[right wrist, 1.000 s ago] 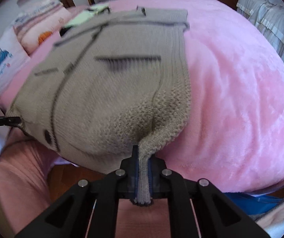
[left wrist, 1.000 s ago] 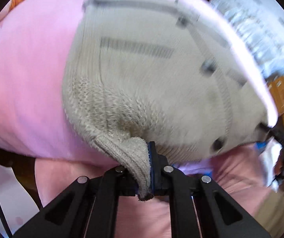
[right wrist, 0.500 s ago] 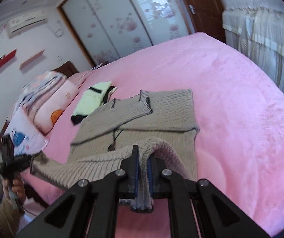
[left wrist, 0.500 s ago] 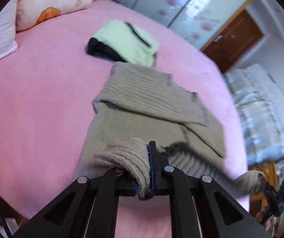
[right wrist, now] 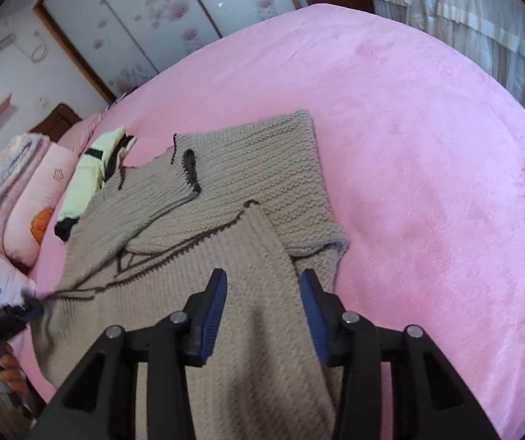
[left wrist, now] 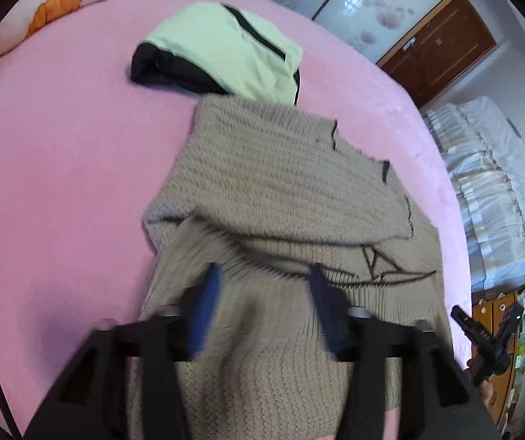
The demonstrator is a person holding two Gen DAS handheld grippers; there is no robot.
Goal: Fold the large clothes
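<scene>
A beige knitted cardigan (left wrist: pixel 281 183) with dark trim lies on the pink bed (left wrist: pixel 61 165), its near half folded over the far half. My left gripper (left wrist: pixel 262 286) is open, its blue pads on either side of the folded knit below it. The cardigan also shows in the right wrist view (right wrist: pixel 226 190). My right gripper (right wrist: pixel 262 289) is open just above the cardigan's near right corner. Neither gripper holds the fabric. The left gripper shows at the far left of the right wrist view (right wrist: pixel 9 311).
A folded light-green and black garment (left wrist: pixel 222 55) lies just beyond the cardigan. Pillows (right wrist: pixel 24 198) stand at the head of the bed. A white frilled curtain (left wrist: pixel 500 183) and a wooden door (left wrist: pixel 442 47) are past the bed's far side.
Both grippers carried the cardigan's near edge up and over onto its far half, then opened and let go. The fabric now lies folded on the bed.
</scene>
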